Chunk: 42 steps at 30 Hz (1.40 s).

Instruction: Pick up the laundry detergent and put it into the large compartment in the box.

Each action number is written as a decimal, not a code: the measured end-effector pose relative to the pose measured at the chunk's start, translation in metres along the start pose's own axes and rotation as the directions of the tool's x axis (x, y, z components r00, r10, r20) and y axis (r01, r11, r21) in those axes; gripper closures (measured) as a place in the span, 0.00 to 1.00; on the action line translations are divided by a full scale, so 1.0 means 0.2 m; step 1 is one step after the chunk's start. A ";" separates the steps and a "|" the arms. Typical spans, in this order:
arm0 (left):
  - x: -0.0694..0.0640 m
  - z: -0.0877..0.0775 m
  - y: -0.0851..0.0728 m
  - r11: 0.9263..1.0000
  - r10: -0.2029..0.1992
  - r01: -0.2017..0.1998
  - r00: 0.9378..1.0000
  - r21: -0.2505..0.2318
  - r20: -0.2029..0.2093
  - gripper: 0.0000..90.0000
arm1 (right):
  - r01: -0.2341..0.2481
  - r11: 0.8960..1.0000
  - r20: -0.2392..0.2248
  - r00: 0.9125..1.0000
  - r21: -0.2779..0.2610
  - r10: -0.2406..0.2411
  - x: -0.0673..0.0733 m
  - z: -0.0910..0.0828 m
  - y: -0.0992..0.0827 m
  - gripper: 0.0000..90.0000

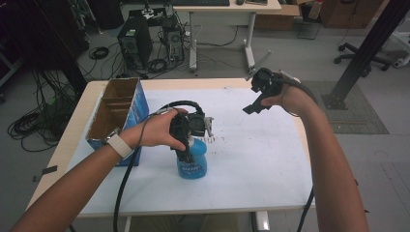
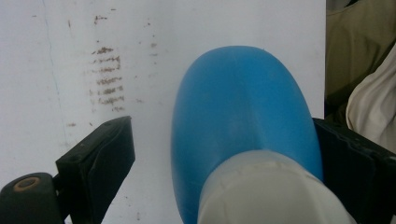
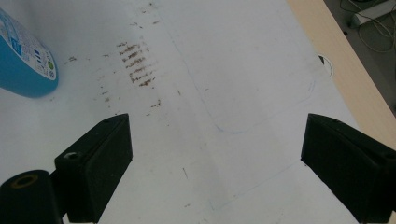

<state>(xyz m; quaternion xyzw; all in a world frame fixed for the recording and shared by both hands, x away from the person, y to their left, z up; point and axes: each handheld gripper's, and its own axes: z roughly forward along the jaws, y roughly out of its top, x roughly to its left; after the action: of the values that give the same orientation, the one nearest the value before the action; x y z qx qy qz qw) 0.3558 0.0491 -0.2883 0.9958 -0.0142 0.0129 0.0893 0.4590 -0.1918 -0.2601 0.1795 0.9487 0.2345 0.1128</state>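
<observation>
Standing upright on table, blue bottle between spread left tool; right tool agape, unladen.

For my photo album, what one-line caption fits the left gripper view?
Open hand-held gripper straddling a blue bottle above a stained white table.

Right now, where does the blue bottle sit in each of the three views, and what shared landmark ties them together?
High view: blue bottle stands left of centre on the white sheet, under the left gripper.
Left gripper view: it is centre-right between the jaws.
Right gripper view: its labelled base is at the upper left edge.
Shared landmark: the brown smudge marks beside it.
</observation>
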 end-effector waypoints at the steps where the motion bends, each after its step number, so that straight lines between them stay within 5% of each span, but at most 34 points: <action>1: 0.00 0.00 0.00 1.000 0.000 0.000 1.000 0.000 0.000 0.11 | 0.000 1.000 0.000 1.000 0.000 0.000 0.00 0.00 0.00 0.10; 10: 0.01 0.01 0.01 0.999 0.033 -0.033 0.999 -0.002 -0.008 0.19 | 0.002 1.000 -0.001 1.000 -0.003 -0.002 0.00 0.01 0.00 0.10; 33: -0.01 0.01 0.01 0.999 0.031 -0.031 0.999 -0.009 0.040 0.39 | -0.002 1.000 0.002 1.000 -0.009 0.002 0.00 0.00 0.00 0.10; 42: -0.02 0.00 0.01 0.999 0.032 -0.032 0.999 -0.001 0.022 0.40 | -0.007 1.000 0.007 1.000 -0.011 0.007 0.01 -0.01 -0.01 0.10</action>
<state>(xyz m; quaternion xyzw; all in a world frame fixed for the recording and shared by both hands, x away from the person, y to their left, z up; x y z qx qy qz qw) 0.3520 0.0476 -0.2891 0.9955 -0.0311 0.0031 0.0895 0.4572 -0.1930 -0.2601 0.1829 0.9464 0.2396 0.1161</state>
